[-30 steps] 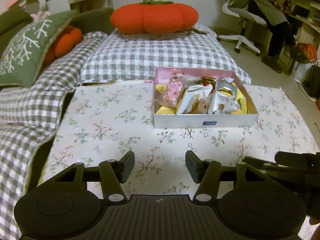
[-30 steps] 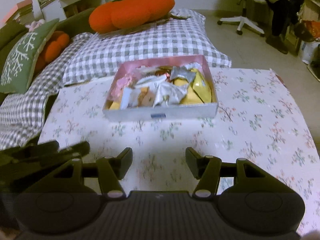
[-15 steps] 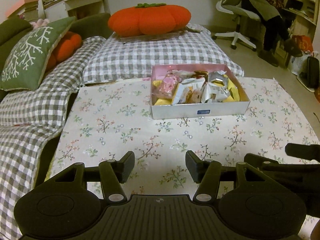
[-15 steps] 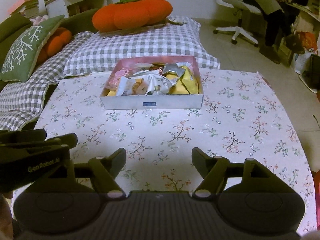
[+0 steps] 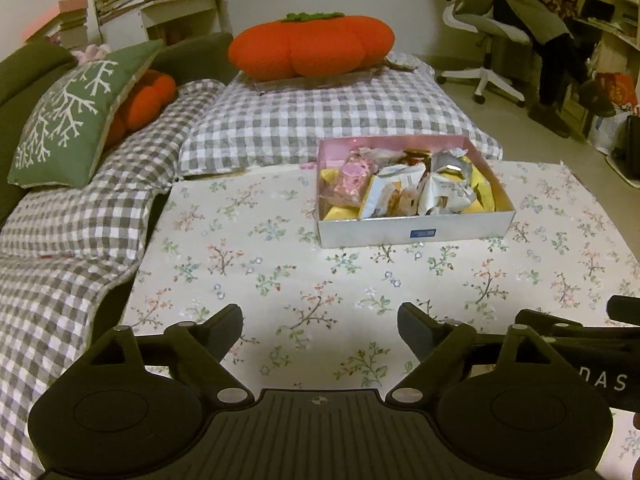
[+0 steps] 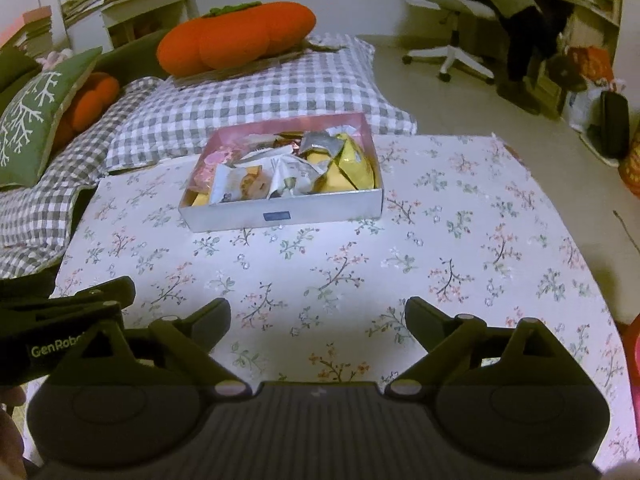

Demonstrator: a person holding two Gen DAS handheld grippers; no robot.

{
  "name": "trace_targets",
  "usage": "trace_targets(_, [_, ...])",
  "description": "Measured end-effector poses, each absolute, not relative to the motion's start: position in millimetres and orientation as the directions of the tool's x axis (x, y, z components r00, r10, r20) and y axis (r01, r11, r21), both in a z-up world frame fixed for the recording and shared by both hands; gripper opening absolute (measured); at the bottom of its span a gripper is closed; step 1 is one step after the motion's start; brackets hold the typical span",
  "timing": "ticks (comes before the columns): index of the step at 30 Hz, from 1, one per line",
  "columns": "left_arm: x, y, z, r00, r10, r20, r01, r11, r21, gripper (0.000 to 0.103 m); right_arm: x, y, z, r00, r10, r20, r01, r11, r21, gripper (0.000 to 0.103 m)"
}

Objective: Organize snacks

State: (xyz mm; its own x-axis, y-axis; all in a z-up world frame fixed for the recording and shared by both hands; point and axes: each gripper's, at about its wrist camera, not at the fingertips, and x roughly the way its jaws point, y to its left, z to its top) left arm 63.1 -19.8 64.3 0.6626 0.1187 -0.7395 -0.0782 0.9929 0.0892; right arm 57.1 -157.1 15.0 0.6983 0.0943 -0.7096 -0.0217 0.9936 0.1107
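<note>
Left wrist view
My left gripper (image 5: pixel 320 322): its jaws are opening wide over the flowered tablecloth (image 5: pixel 248 280), with nothing between them.
Box (image 5: pixel 416 232): a shallow silver cardboard box, pink inside, well ahead of me and a little to the right on the table.
Snacks (image 5: pixel 408 188): a loose heap of wrapped packets fills the box; pink ones lie to the left, white and silver in the middle, yellow at the right and underneath.
My right gripper (image 5: pixel 580 344): seen edge-on at the lower right, near mine.

Right wrist view
My right gripper (image 6: pixel 318 318): its jaws are opening too, bare cloth between them, nothing held.
Box (image 6: pixel 280 214): ahead and slightly left, well apart from my fingers.
Snacks (image 6: pixel 288 168): the same heap, with a crumpled silver wrapper (image 6: pixel 320 144) riding on top.
My left gripper (image 6: pixel 80 300): low at the left edge.

Handling, as I judge it
Weight: the packets look light.
Feel: thin foil and film, crinkly and probably slippery; the contents may crush.
Where to hold: a sealed edge or free corner of a top packet, pinched gently.
Box: thin card walls, likely to slide if nudged.
</note>
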Motion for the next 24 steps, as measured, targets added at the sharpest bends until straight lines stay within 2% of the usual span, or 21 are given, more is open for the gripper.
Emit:
trace_targets(11, [64.0,-20.5,64.5,0.668,0.145,-0.73,-0.088,0.989,0.116,0.095,56.1,-156.8,16.3,0.7,0.076,-0.711,-0.015,0.996,0.092,0.095])
trace_targets(24, [67.5,-13.9,57.5,0.655,0.118,-0.747,-0.096,0.993,0.074,0.098,57.9,-155.5,16.2,0.705,0.051,-0.708,-0.016,0.998,0.057,0.099])
